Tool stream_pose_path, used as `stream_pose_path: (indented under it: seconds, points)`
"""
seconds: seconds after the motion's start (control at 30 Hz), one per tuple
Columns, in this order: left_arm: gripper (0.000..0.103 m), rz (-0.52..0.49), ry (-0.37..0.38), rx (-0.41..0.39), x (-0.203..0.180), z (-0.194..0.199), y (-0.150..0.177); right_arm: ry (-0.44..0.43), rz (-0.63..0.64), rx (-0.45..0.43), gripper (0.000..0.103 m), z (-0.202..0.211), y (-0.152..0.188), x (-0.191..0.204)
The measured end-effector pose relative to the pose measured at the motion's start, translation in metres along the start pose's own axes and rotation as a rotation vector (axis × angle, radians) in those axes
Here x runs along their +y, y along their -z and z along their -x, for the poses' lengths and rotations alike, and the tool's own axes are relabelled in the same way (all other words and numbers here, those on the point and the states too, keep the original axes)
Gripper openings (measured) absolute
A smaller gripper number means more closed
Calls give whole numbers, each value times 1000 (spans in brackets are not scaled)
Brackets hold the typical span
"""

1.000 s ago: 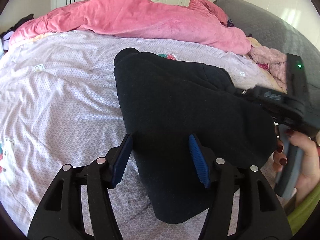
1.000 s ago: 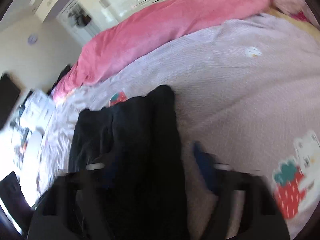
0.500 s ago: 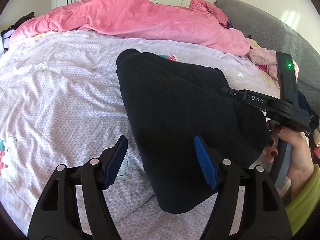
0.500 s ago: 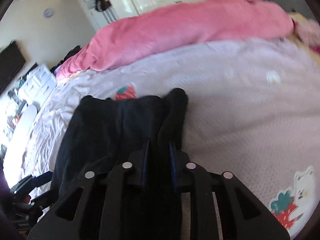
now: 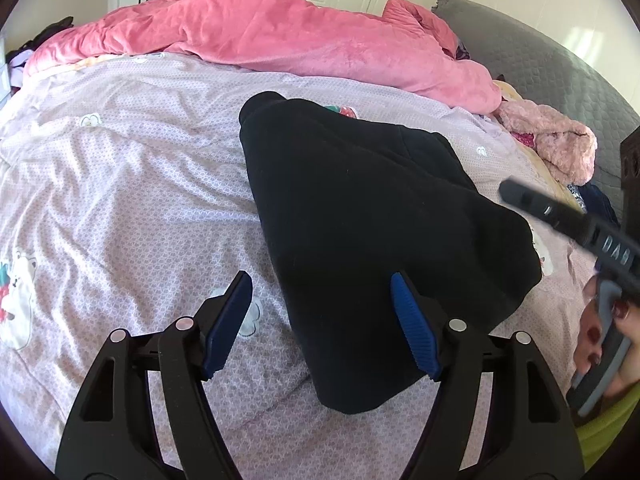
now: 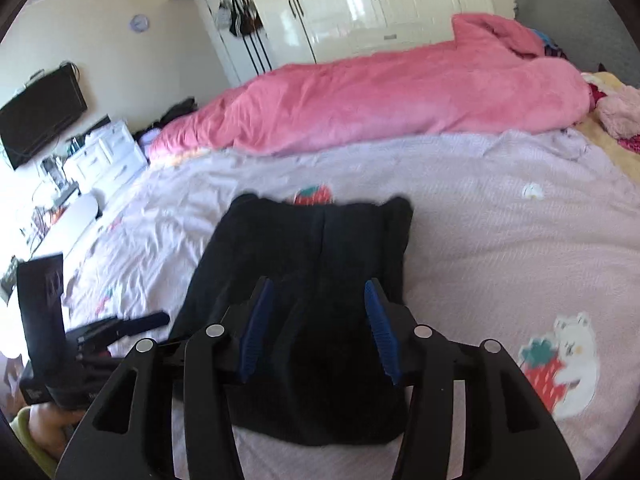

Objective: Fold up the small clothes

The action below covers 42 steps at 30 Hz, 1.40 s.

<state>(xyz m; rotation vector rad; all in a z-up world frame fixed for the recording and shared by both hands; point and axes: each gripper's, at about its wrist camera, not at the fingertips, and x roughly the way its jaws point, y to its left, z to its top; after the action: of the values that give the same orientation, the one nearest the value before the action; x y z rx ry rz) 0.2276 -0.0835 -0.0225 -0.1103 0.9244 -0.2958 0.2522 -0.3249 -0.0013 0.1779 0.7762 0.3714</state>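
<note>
Lilac bedspread [image 5: 120,208] fills both views, pink duvet [image 5: 280,36] heaped behind. On it lies the folded black garment [image 5: 372,220], its near end partly hidden by the tools. Left gripper [image 5: 320,320] hangs with jaws spread, nothing pinched. Right gripper [image 6: 318,328], jaws just parting, floats over the cloth; contact hard to judge.

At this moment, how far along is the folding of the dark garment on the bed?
Done: the black garment lies folded into a compact pile on the lilac bedsheet. In hand: nothing; the right tongs have just been opening and grip nothing, and the left tongs are open too. Left: perhaps tidying; no other unfolded small clothes are clearly visible.
</note>
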Motion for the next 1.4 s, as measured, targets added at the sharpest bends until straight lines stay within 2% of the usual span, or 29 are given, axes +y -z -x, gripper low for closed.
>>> stream_pose_path:
  seconds: [0.03, 0.1, 0.2, 0.37, 0.53, 0.67, 0.77, 0.9, 0.97, 1.1, 1.27, 1.4]
  points:
    - [64, 1, 0, 0, 0, 1, 0, 5, -1, 25, 44, -8, 2, 2]
    - [67, 4, 5, 1, 1, 2, 2, 133, 12, 110, 46, -29, 10, -4]
    - [70, 1, 10, 9, 2, 2, 5, 148, -21, 156, 49, -49, 21, -16]
    - [71, 14, 15, 14, 6, 1, 6, 151, -17, 132, 50, -46, 22, -15]
    - [71, 23, 28, -19, 4, 12, 4, 97, -77, 93, 53, -33, 20, -21]
    - [71, 13, 35, -15, -1, 14, 2, 125, -78, 67, 61, -23, 18, -21]
    - [74, 9, 40, -17, -5, 16, 1, 114, -95, 48, 61, -17, 15, -21]
    - [78, 13, 37, -18, -8, 18, -1, 132, -108, 15, 68, -6, 12, -21]
    - [85, 13, 36, -20, -9, 20, -2, 132, -115, -5, 71, 0, 11, -23]
    - [94, 16, 30, -15, -11, 23, -3, 110, -142, -52, 84, 18, 12, -27]
    - [94, 20, 6, -22, -13, 27, -4, 140, -118, -115, 96, 36, 16, -24]
    - [94, 13, -10, -32, -15, 33, -2, 154, -97, -170, 99, 50, 20, -18]
